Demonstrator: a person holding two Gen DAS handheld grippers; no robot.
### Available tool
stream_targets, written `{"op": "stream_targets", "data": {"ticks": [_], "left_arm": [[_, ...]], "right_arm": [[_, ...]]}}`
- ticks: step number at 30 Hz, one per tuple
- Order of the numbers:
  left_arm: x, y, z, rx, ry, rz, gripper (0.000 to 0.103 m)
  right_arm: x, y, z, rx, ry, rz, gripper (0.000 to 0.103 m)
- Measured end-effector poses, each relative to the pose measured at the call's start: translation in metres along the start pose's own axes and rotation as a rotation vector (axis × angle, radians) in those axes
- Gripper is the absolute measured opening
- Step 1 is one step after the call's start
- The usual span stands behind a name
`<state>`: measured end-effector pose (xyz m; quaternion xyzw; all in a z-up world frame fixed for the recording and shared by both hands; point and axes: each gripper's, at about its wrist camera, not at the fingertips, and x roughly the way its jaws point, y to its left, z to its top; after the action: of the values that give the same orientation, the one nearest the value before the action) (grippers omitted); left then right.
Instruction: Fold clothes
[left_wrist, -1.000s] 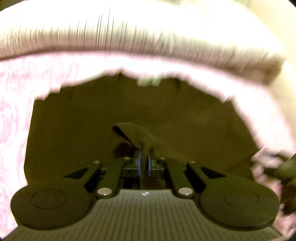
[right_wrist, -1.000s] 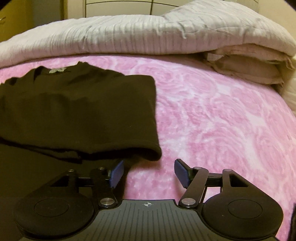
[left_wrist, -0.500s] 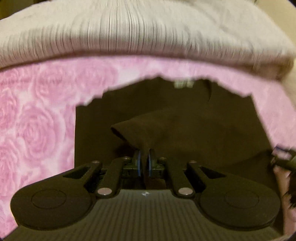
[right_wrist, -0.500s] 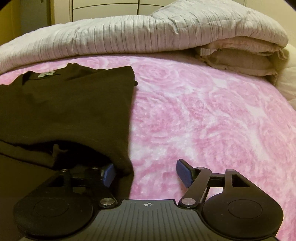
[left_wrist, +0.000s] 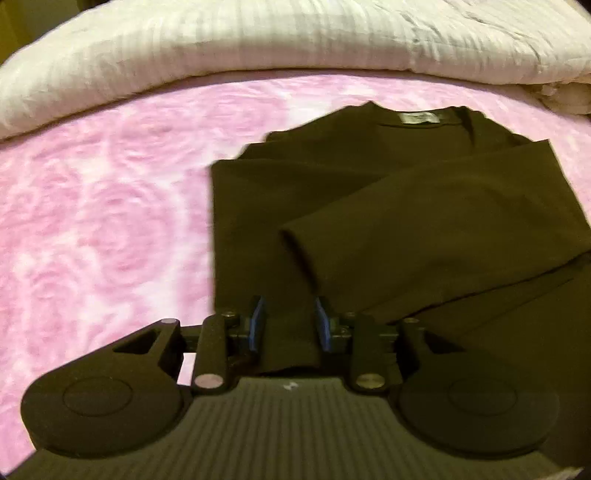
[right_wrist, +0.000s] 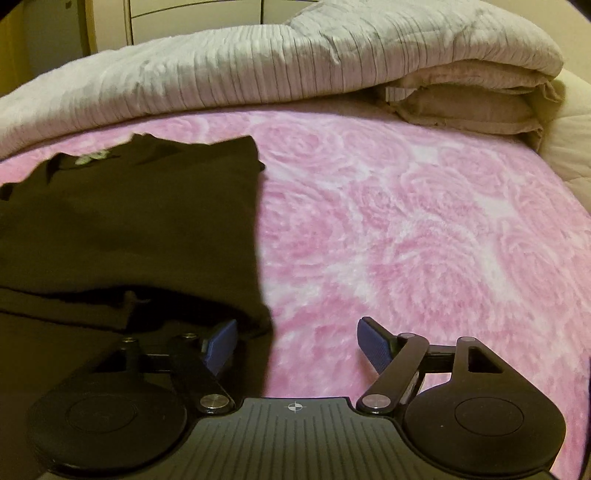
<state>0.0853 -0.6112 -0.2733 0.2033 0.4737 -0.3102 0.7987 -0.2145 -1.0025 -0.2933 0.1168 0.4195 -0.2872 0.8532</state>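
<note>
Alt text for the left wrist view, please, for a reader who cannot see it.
The left gripper hangs over a partly folded black shirt on a pink rose-patterned blanket, its jaws opening with a strip of the shirt's dark fabric between the blue pads. A rumpled pale duvet lies across the far side.

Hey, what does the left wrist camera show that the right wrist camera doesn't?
Only the left wrist view shows the left gripper, its jaws opening with dark fabric between the pads, and the sleeve folded across the shirt. Only the right wrist view shows the right gripper, jaws opening over the shirt's near edge, plus the folded beige bedding and a cabinet behind the bed. Both show the black shirt on the pink blanket, its neck label and the white quilt.
</note>
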Motion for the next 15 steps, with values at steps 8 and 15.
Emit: {"op": "stream_targets", "data": {"ticks": [8, 15], "left_arm": [[-0.015, -0.008, 0.001, 0.018, -0.143, -0.194, 0.025], [0.038, -0.004, 0.021, -0.006, 0.011, -0.17, 0.033]], "right_arm": [[-0.03, 0.043, -0.023, -0.017, 0.049, 0.111, 0.075], [-0.031, 0.061, -0.039, -0.015, 0.094, 0.143, 0.075]]}}
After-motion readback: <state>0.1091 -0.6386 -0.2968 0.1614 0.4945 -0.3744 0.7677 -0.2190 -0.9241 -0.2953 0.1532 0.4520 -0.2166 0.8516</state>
